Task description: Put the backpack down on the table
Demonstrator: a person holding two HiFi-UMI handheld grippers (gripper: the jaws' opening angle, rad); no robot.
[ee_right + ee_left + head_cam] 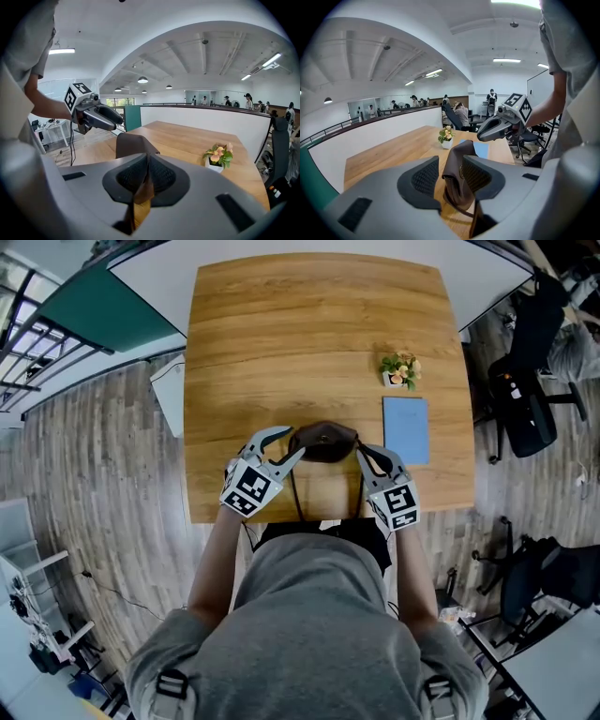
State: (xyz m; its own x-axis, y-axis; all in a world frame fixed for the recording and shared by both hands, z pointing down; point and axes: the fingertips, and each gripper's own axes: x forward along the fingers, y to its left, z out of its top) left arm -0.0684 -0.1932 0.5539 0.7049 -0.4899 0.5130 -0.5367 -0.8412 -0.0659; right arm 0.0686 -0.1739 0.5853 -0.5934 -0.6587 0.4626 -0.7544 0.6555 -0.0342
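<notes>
Illumination is bright and even, supplied overhead by ceiling light panels (506,60) and a pendant lamp (143,79). The panel at the top edge of the left gripper view is blown out to white. Shadows are soft and short. The table (281,334) is evenly lit, while the backpack (323,442) reads dark with little surface detail. Both gripper views show heavy fisheye bending and black corners, and their nearest foreground is slightly soft. The head view is sharp at the centre and bowed at its edges.
</notes>
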